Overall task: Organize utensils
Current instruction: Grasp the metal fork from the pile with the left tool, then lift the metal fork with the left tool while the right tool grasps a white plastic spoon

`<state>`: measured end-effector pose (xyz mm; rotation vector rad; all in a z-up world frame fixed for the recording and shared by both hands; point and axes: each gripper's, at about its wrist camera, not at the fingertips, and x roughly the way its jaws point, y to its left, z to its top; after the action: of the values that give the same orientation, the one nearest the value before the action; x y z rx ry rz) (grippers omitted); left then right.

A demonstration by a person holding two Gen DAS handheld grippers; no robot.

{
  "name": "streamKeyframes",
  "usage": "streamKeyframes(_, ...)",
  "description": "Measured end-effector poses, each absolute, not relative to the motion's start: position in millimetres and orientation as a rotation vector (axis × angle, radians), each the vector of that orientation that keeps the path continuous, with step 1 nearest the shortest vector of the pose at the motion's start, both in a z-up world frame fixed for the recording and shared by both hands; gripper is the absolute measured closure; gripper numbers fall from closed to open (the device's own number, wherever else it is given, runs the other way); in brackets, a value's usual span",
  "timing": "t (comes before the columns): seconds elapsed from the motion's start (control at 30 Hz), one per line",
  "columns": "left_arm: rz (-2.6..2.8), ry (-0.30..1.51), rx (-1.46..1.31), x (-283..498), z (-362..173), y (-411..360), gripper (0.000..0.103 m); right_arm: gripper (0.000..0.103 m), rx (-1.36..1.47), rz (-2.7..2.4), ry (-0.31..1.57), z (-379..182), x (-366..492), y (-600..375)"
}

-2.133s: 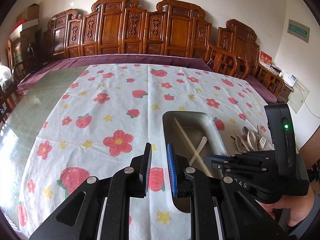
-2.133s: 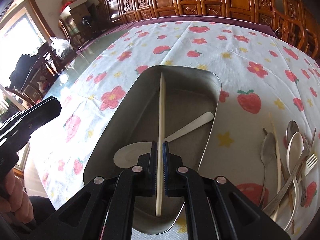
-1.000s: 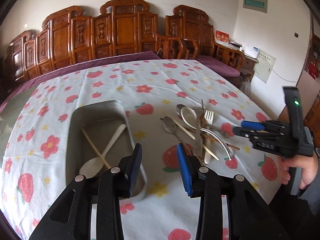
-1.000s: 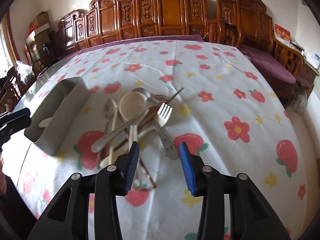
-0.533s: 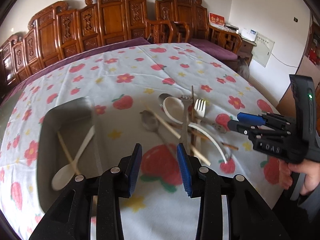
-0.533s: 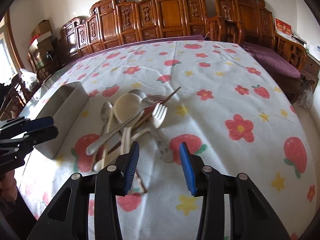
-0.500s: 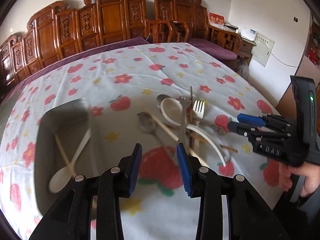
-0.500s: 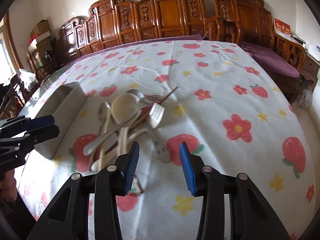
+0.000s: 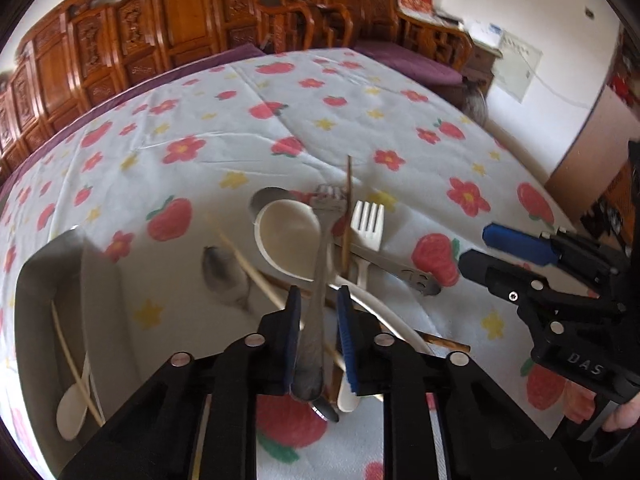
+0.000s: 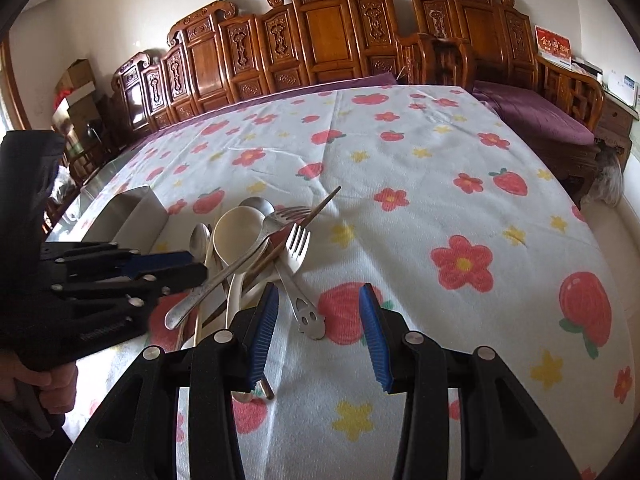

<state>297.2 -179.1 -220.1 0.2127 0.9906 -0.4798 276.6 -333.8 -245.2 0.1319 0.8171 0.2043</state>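
Steel fork (image 9: 318, 280) tops the cutlery heap on the counter (image 9: 360, 120), its handle between the left gripper's (image 9: 318, 300) narrowing jaws, contact unclear. Only the left view shows the tray's (image 9: 36, 280) spoon (image 9: 72, 408). Right gripper (image 10: 318, 316) hangs half-open, empty.

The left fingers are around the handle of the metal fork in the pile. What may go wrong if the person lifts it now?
1. The metal fork lies across the white spoon and crosses the brown chopstick, so lifting may drag or scatter them.
2. The left gripper has just been closing with the handle between its fingers, but a gap still shows; the fork may slip.
3. The right gripper hovers open near the pile; the two may collide.
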Motion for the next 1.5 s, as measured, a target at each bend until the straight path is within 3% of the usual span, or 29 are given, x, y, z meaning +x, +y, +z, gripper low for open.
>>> streamKeyframes(0.4, -0.439, 1.046, 0.414, 304, -236, -207, 0.09, 0.058, 0.17, 0.204, 0.811, -243, 279, -335)
streamKeyframes(0.73, -0.439, 1.051, 0.424, 312, -240, -206, 0.094, 0.058, 0.176, 0.2, 0.814, -243, 279, -335)
streamKeyframes(1.5, -0.422, 0.971, 0.21, 280, -202, -148, 0.095, 0.059, 0.135, 0.302, 0.856, -251, 283, -301)
